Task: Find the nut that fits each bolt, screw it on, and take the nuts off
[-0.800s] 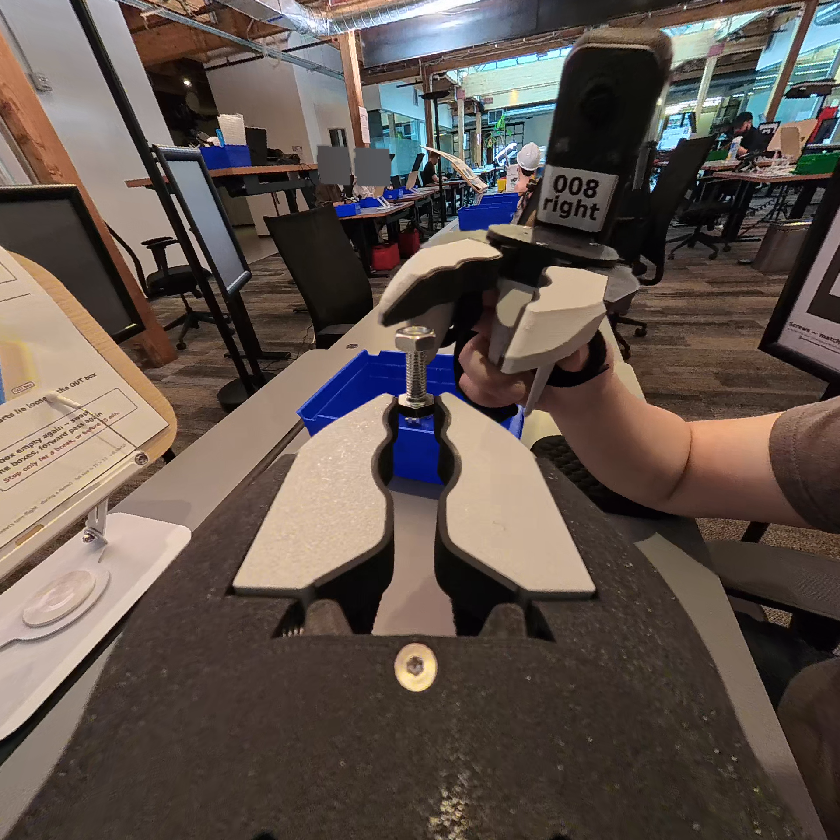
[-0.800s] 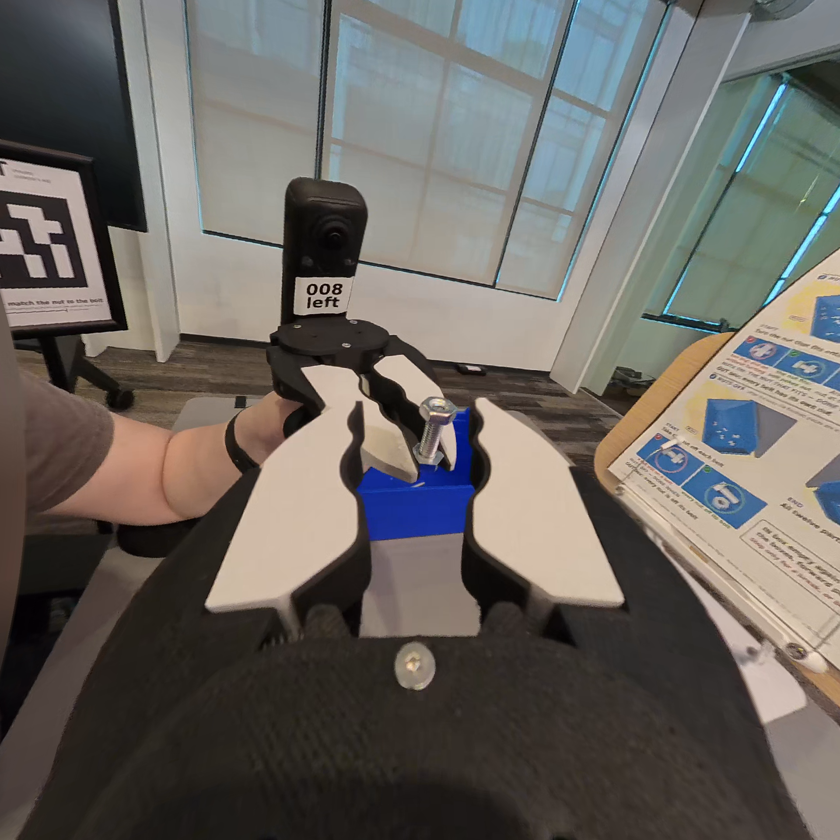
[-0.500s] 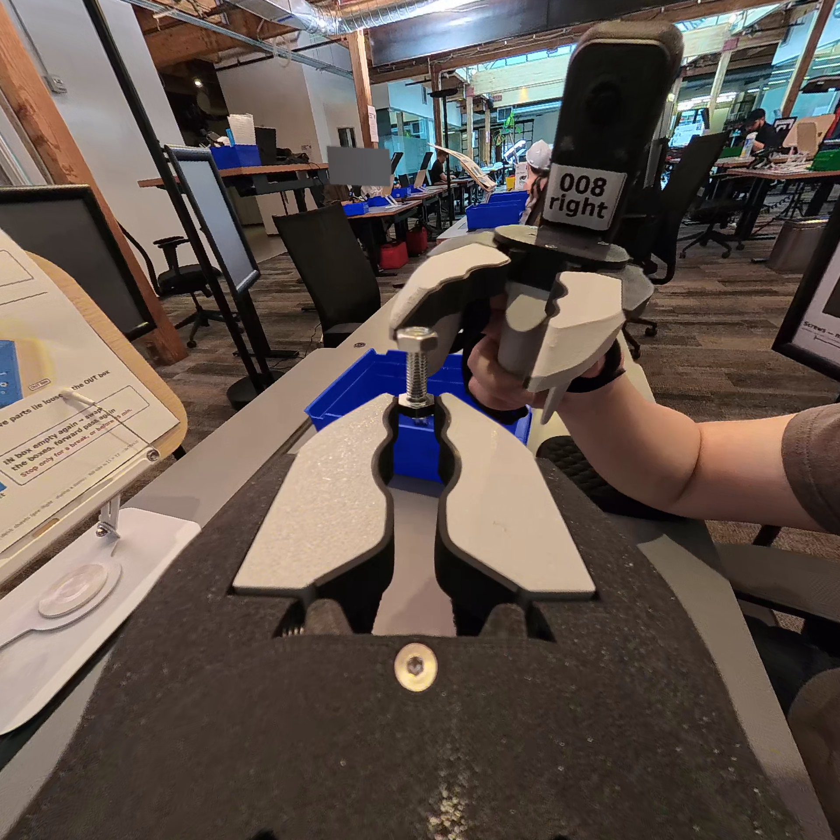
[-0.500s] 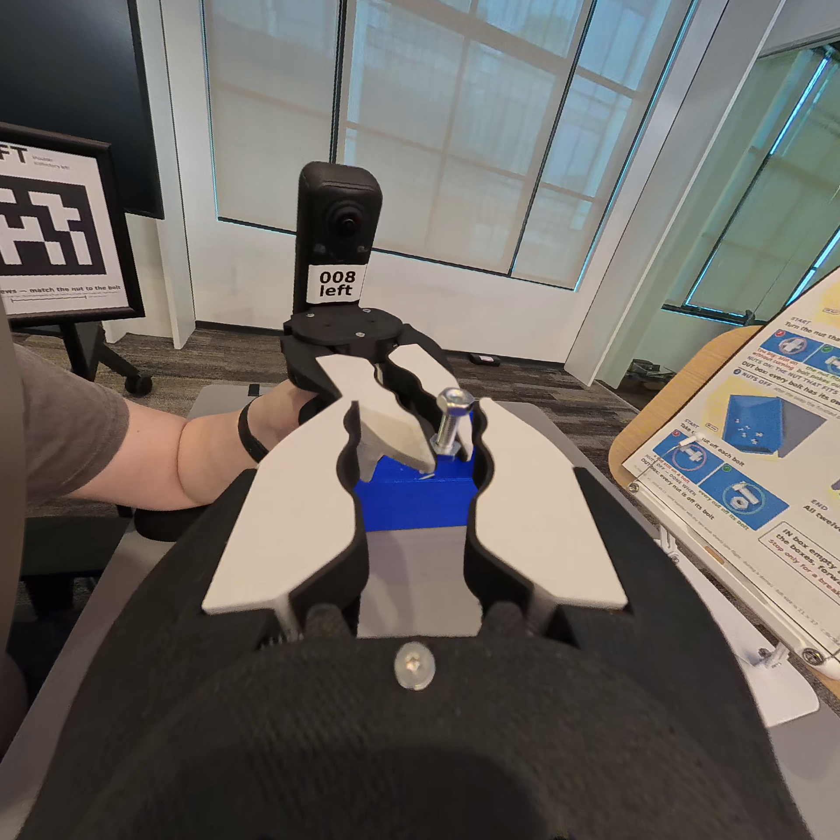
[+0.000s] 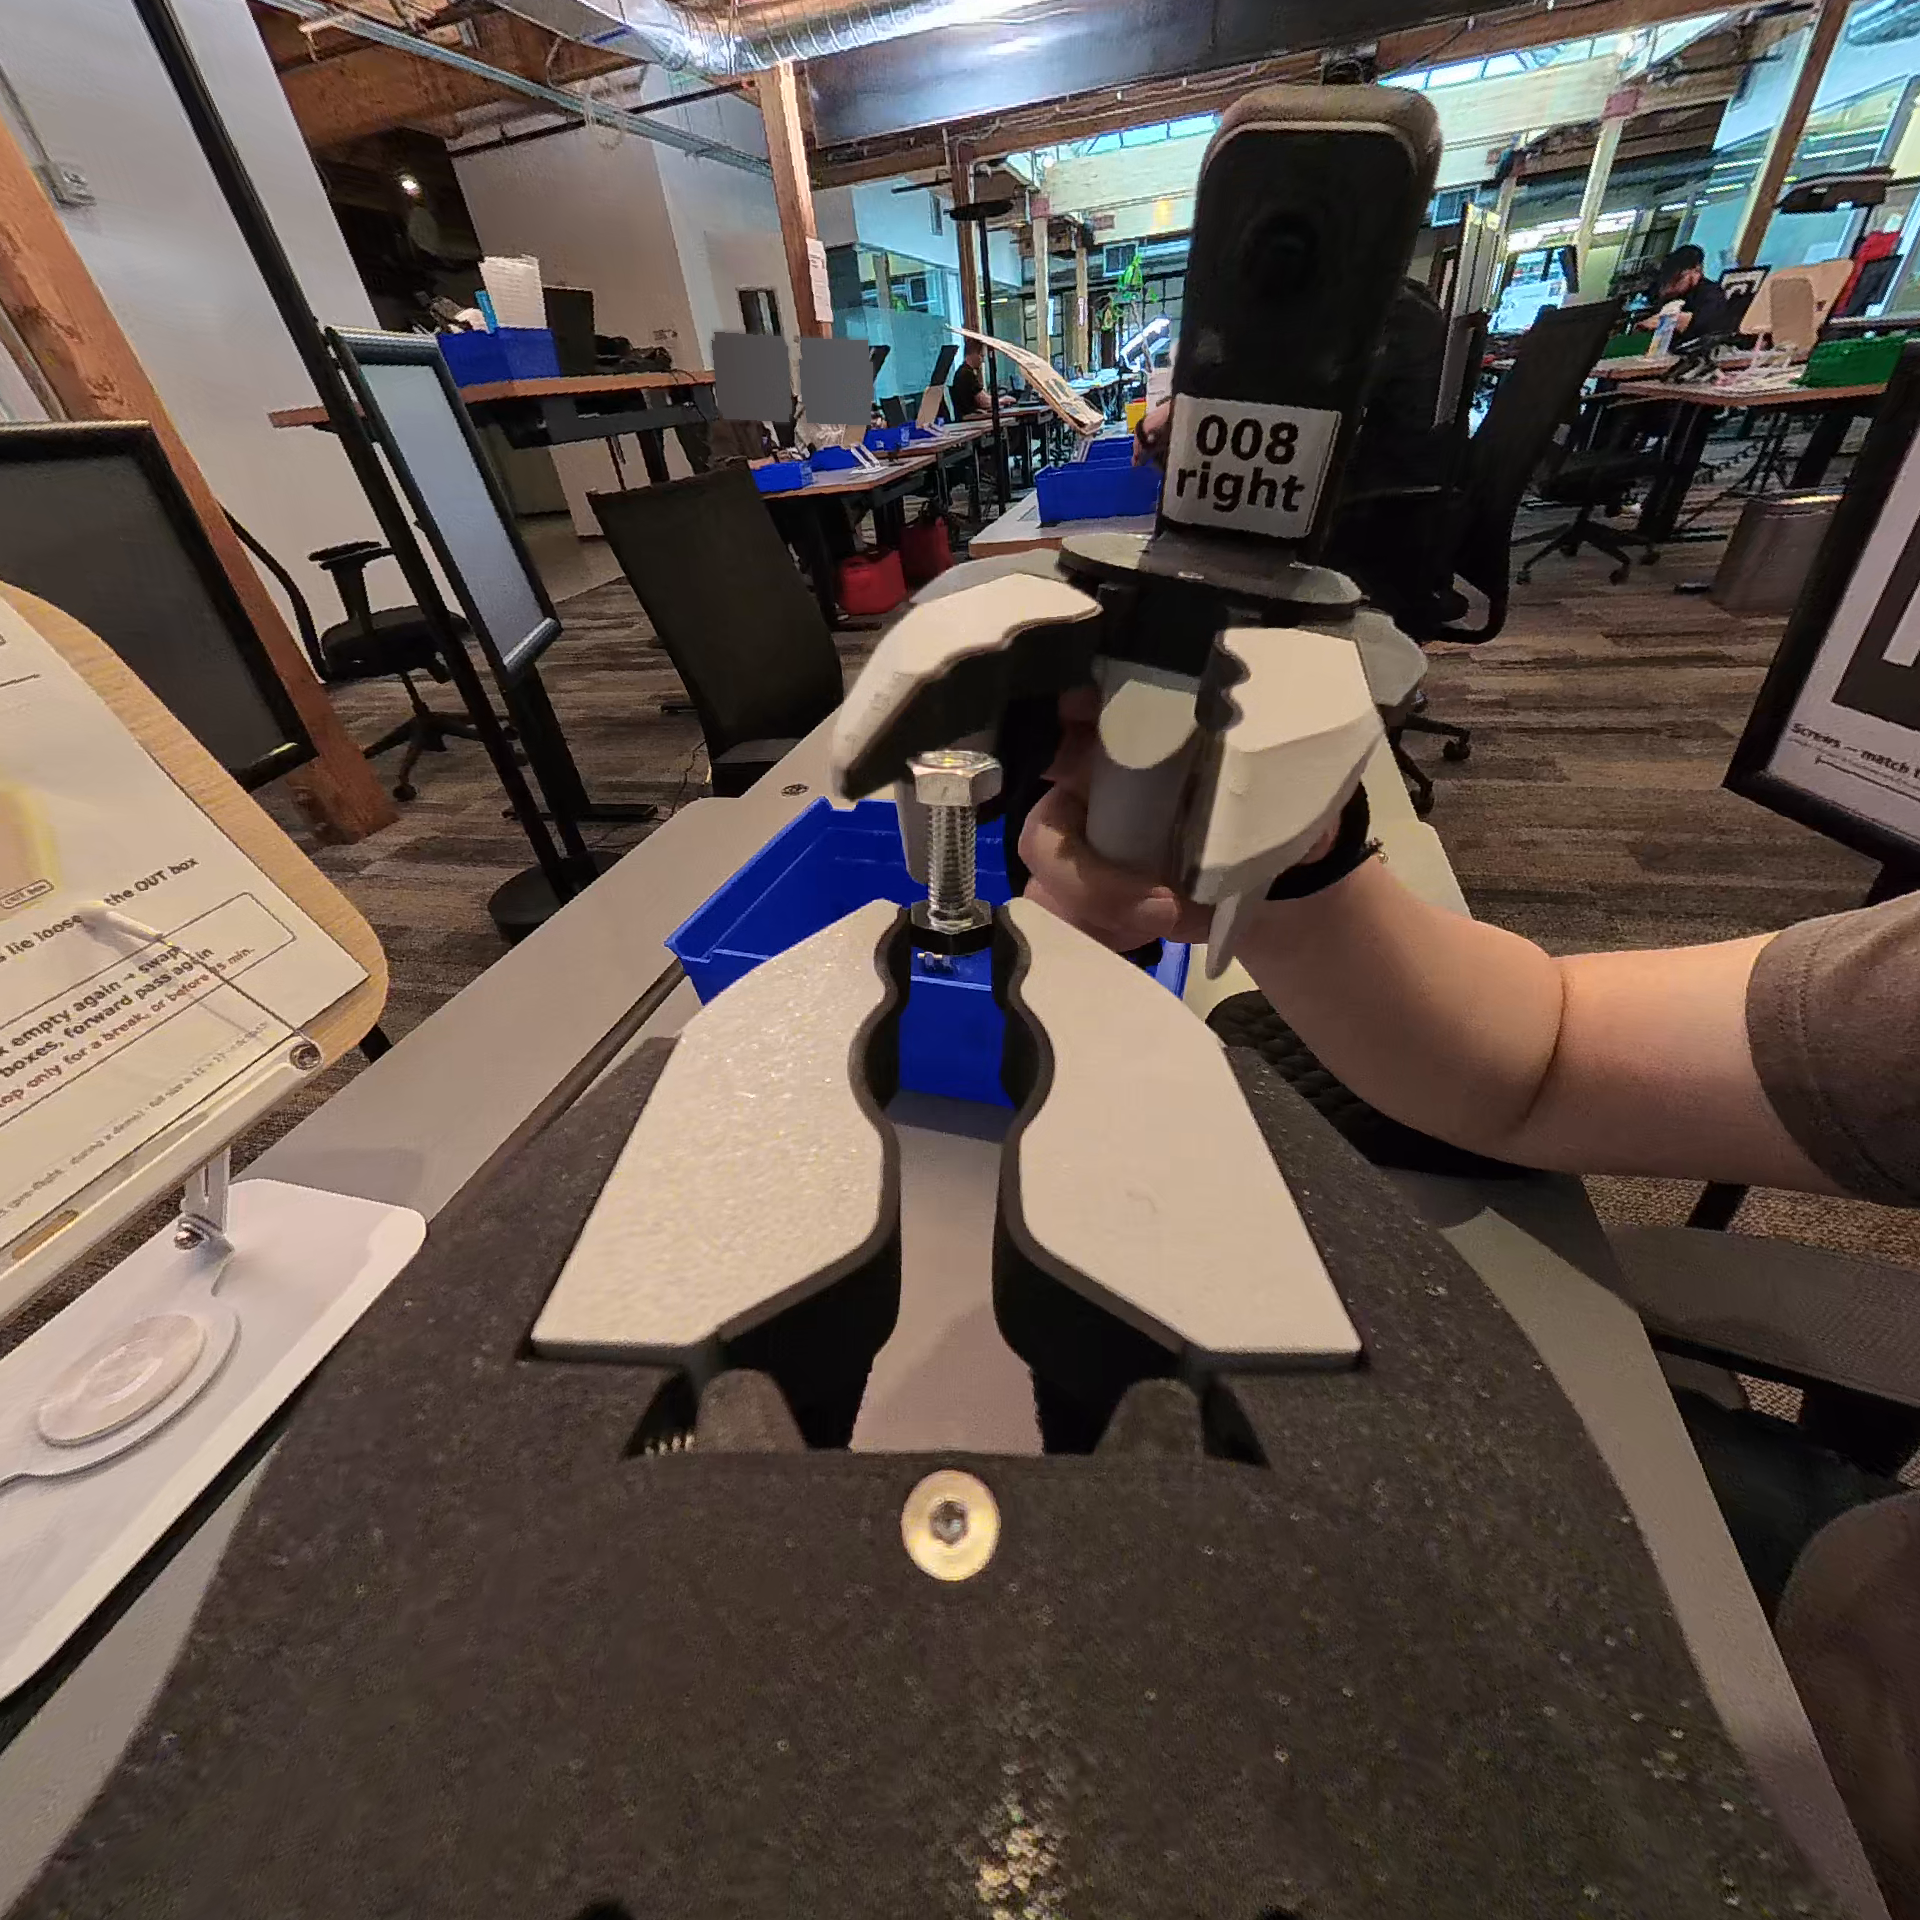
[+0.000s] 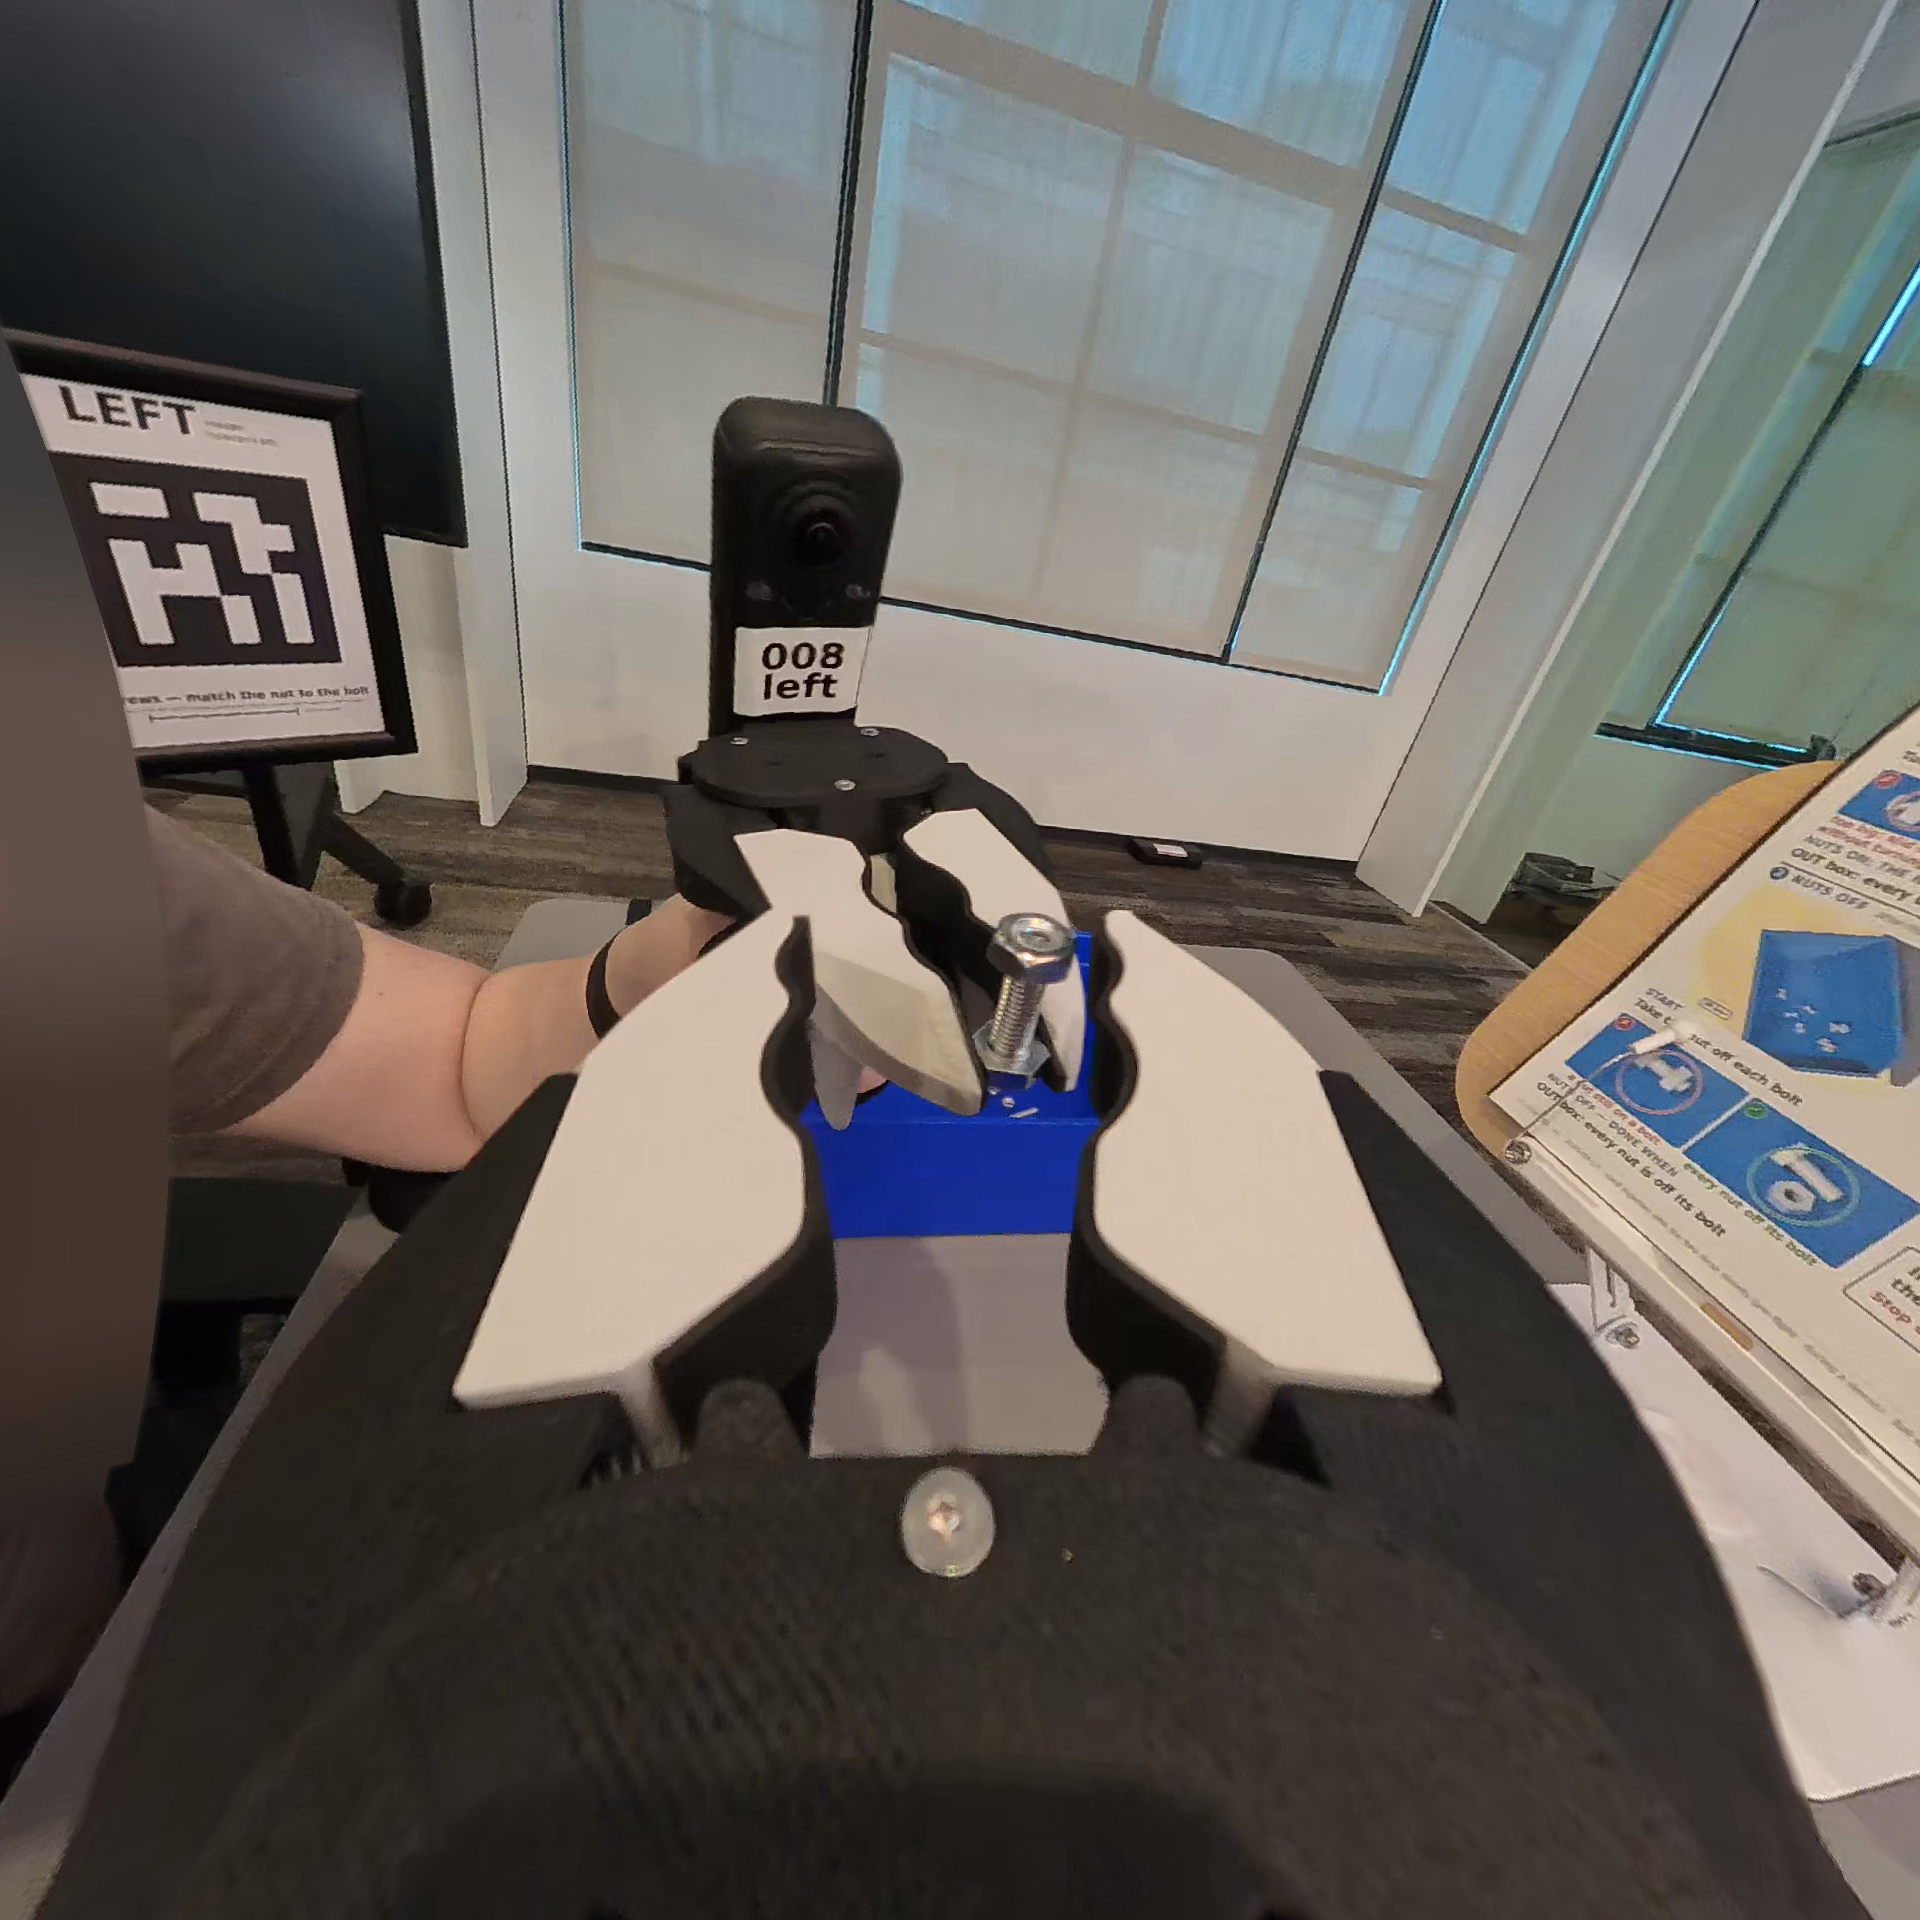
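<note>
My left gripper (image 5: 948, 927) is shut on a hex nut (image 5: 948, 916) at its fingertips. A silver bolt (image 5: 951, 831) stands upright in the nut, head up. The left gripper also shows in the right wrist view (image 6: 1013, 1070), with the bolt (image 6: 1023, 992) and nut (image 6: 1010, 1060). My right gripper (image 6: 951, 940) is open, and its fingers straddle the bolt head without gripping it. In the left wrist view one right gripper finger (image 5: 966, 665) hangs just above the bolt head. A blue bin (image 6: 956, 1174) sits on the table right under the bolt.
An instruction sheet on a wooden stand (image 5: 135, 966) stands at the left of the left wrist view and shows in the right wrist view (image 6: 1714, 1091). The grey table (image 5: 499, 1049) runs forward. A framed marker sign (image 6: 208, 561) and office chairs (image 5: 727, 613) stand beyond it. Left and right tips are no more than a few centimetres apart.
My right gripper has shifted slightly and dropped a little closer over the bolt head, still open. My left gripper keeps hold of the nut and bolt.
</note>
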{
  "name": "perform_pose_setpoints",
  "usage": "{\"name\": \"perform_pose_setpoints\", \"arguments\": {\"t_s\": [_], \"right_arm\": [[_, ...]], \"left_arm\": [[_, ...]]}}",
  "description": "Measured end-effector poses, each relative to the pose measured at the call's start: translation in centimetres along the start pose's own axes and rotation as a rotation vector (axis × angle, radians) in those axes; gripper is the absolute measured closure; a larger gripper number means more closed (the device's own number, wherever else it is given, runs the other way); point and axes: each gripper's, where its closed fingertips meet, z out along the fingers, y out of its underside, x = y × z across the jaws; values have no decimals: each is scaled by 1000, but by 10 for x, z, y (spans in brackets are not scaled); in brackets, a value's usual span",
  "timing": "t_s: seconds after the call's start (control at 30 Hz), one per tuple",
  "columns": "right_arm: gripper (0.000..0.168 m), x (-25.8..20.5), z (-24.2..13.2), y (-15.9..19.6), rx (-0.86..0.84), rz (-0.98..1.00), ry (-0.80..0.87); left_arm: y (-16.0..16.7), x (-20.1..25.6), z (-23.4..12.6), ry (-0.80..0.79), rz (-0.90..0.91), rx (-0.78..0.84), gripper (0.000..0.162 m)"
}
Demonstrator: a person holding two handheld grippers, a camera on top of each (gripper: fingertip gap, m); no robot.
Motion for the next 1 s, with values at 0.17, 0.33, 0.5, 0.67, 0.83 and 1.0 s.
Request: {"name": "perform_pose_setpoints", "arguments": {"t_s": [0.17, 0.33, 0.5, 0.67, 0.83, 1.0], "right_arm": [[116, -2, 1, 1, -19, -30, 11], [117, -2, -2, -1, -29, -24, 11], [120, 0, -6, -2, -49, -59, 35], [120, 5, -5, -3, -11, -41, 50], [119, -5, -2, -3, -1, -25, -16], [118, -5, -4, -6, -10, -44, 3]], "left_arm": [[1, -3, -1, -9, 2, -3, 148], [-3, -11, -7, -35, -8, 13, 148], [-4, -11, -8, -36, -10, 14, 148], [0, 0, -1, 5, -2, -2, 148], [2, 3, 2, 9, 20, -13, 148], [-3, 0, -4, -5, 20, 4, 148]]}}
